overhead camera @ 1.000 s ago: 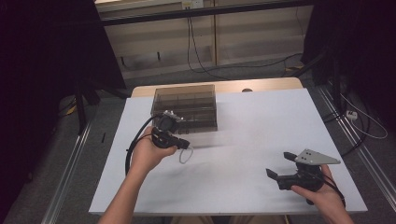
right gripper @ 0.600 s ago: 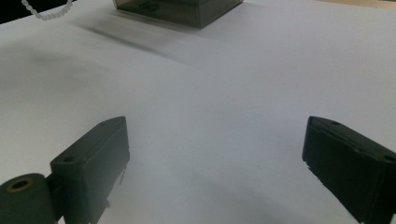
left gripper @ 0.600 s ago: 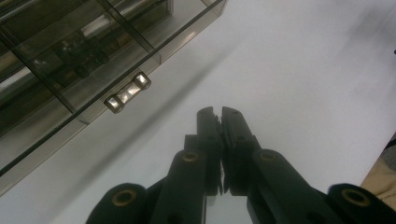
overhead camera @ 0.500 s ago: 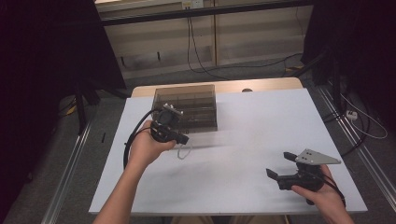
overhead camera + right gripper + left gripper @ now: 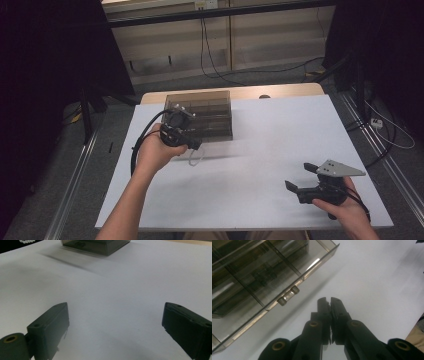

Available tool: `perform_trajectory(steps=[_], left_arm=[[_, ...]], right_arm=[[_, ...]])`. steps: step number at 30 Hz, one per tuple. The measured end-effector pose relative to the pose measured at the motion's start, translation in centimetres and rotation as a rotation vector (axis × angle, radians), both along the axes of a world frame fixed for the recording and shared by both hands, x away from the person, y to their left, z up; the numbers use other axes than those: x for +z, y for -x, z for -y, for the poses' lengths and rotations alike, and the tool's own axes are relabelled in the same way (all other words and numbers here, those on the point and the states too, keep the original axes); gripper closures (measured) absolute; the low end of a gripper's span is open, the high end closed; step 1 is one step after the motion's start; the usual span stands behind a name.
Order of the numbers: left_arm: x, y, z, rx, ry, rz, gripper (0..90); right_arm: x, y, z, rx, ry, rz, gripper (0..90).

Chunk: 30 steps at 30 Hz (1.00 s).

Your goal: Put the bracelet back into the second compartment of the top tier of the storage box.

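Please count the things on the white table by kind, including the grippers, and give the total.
Smoky clear compartment box: 1
Black gripper: 2 (left gripper, right gripper)
Total: 3

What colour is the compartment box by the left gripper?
Translucent smoky grey-brown; the box shows this best in the left gripper view.

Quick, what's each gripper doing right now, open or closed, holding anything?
Left gripper: closed, nothing between its fingers, just off the smoky plastic box.
Right gripper: open, empty, over the white table.
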State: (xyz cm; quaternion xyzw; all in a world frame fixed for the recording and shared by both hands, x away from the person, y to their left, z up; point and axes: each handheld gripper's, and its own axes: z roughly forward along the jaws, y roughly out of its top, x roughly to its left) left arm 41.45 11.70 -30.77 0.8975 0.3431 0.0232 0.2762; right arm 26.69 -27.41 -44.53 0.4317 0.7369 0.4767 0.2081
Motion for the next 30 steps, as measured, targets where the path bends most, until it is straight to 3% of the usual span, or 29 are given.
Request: perform_trajectory(steps=[30], left_arm=[[2.6,-2.0,0.8,0.012,0.001,0.031,87.5]], right_arm=[[0.0,0.0,0.0,0.007,-0.008,-0.005,6.9]])
